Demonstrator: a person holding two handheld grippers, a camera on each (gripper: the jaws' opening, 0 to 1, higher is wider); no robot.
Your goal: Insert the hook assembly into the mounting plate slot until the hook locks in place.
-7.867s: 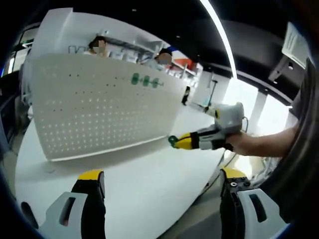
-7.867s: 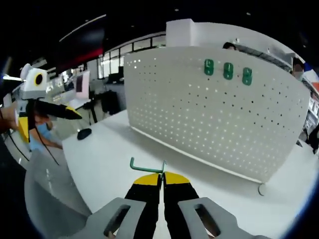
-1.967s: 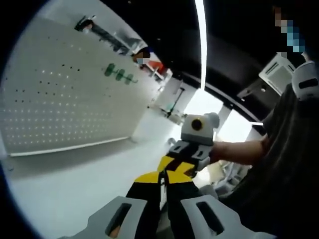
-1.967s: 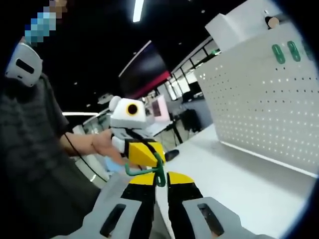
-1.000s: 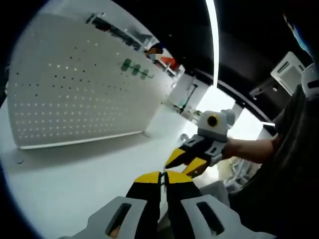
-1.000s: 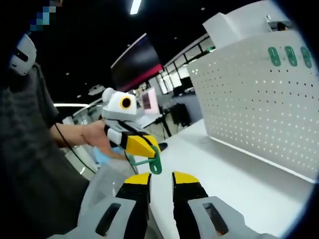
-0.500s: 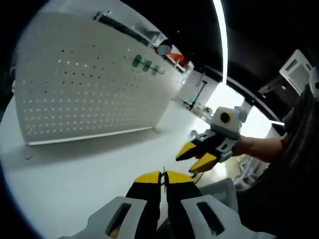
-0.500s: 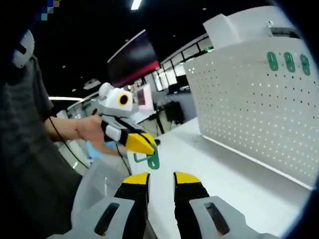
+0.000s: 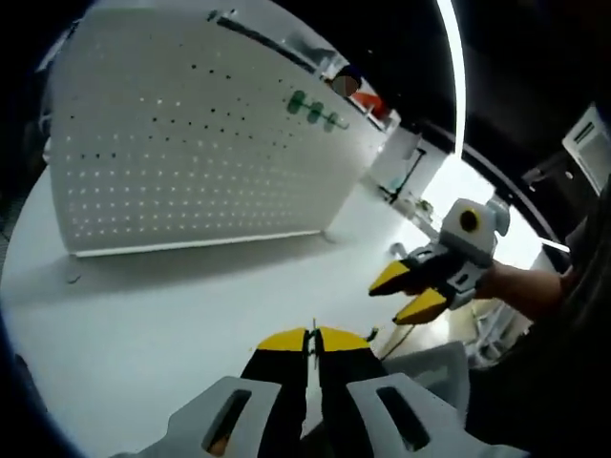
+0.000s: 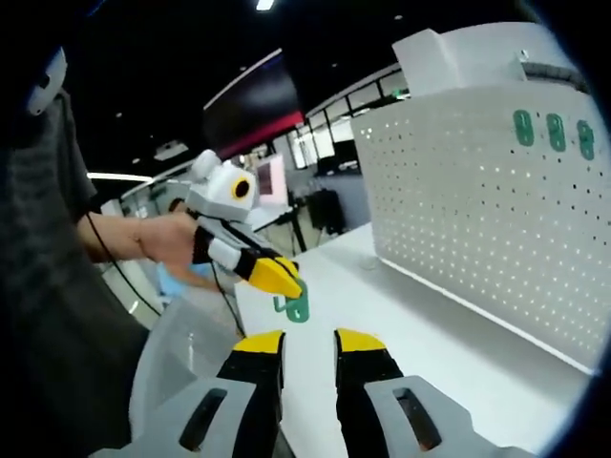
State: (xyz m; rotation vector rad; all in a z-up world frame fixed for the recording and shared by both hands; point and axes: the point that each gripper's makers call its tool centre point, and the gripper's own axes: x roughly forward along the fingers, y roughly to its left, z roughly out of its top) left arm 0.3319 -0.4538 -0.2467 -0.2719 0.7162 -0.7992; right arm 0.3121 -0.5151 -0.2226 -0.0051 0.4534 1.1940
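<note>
The white pegboard mounting plate [image 9: 191, 143] stands upright on the white table [image 9: 172, 324], with three green hooks [image 9: 315, 108] high on its face. In the right gripper view the same plate [image 10: 477, 210] is at the right with those green hooks [image 10: 554, 129] near its top. A green hook assembly [image 10: 297, 306] hangs from my left gripper [image 10: 284, 277], which is shut on it above the table. My left gripper [image 9: 313, 339] is shut at the bottom of its own view. My right gripper [image 10: 308, 343] is open and empty just below the hook; it also appears as the right gripper [image 9: 409, 294], open, beside the table edge.
A small metal piece [image 9: 72, 279] lies on the table by the plate's lower left corner. A person's hand [image 10: 162, 239] holds the left gripper. The table edge [image 10: 243, 315] runs close behind the hook. Office desks and screens [image 10: 315, 205] are far behind.
The hook passed from my right gripper to my left: the right was shut on it, then opened and drew back. The left shut on it and now carries it away from the right.
</note>
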